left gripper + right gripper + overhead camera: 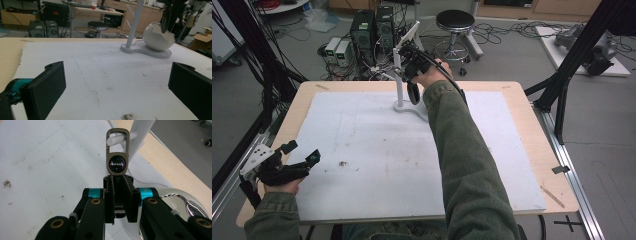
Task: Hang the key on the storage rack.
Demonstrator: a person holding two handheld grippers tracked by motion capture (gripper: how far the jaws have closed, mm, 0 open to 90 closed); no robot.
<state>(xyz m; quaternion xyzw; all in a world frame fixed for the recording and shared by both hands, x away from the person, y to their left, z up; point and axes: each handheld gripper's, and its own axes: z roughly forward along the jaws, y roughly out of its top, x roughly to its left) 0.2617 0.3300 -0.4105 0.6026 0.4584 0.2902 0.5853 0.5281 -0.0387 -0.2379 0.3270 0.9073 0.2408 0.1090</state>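
One keychain (117, 155) is being clamped in the right gripper (118, 178), its fingers clenched on it, its loop hanging over a peg of the one white stand (133, 25). Beside that stand, one egg-shaped bowl (157, 37) is sitting. The left gripper (117, 82) is hovering near the tabletop (522, 100) edge well apart from the stand, fingers released.

Looks like a robotics or research lab, not a home. Black desktop computer towers (373, 30) parked on the grey concrete floor (512, 60) amid loose black cables (507, 30), next to a round black-seated metal stool (455, 21) and black metal frame struts (579, 45) flanking a light plywood table (532, 130) topped with a scuffed white foam board (377, 150). Wooden cabinets with drawers (147, 12), a cluttered pale workbench (95, 10) and a brown cardboard box (201, 40) along the back, typical test-bench setup.
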